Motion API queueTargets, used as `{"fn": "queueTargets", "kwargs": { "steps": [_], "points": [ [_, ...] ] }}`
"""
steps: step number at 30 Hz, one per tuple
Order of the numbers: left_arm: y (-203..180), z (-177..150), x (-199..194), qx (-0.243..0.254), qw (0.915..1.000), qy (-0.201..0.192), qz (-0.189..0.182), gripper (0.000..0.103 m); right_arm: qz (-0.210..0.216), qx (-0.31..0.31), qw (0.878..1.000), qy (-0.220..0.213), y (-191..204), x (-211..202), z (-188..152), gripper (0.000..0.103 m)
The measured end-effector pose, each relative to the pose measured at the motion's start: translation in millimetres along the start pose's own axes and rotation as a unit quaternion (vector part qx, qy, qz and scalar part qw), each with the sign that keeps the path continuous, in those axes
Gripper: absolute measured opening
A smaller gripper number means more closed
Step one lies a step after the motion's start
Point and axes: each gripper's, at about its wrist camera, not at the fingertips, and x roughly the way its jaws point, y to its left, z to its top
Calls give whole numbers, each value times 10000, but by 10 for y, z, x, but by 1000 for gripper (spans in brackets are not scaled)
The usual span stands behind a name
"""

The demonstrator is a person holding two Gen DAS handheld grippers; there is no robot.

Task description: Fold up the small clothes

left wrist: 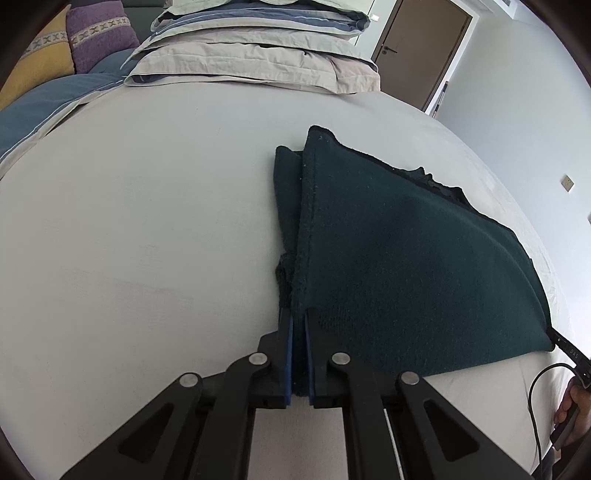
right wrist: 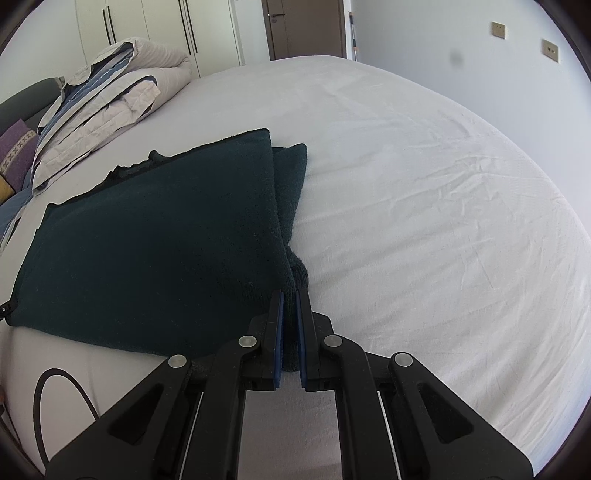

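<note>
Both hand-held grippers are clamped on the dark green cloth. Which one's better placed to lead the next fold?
Neither, clearly. The left hand-held gripper and right hand-held gripper each pinch a near corner of the dark green cloth, stretched between them over the white sheet. Symmetric grips, so probably both move together.

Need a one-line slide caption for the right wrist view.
Right gripper shut on a corner of the dark green cloth, its near edge raised above the white bed sheet.

Cloth [left wrist: 399,258] dark green; sheet [left wrist: 147,221] white; purple pillow [left wrist: 99,33] at 11 o'clock, white cross-stitch band.
</note>
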Motion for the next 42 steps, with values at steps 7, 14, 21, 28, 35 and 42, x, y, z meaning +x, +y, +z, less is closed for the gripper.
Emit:
{"fn": "queueTargets", "kwargs": {
  "steps": [7,14,21,28,35,42],
  "points": [
    [55,13,29,-206,9997,34,-145,8,-41,-193,9997,108,60,55,-7,5],
    [34,1,21,-107,9999,28,-94,8,2,-50,9999,87,31,16,-62,5],
    [29,10,33,-25,10000,87,-11,13,97,-28,9998,173,9,49,-105,6],
    [42,58,-307,-120,9998,-128,-64,28,170,276,9994,84,-124,-178,-39,48],
    [-513,538,-419,608,9947,-822,76,42,1343,597,9884,-381,153,-407,482,50],
    [-1130,955,320,1325,9865,-788,556,45,3332,674,9398,347,1274,480,963,50]
  ]
}}
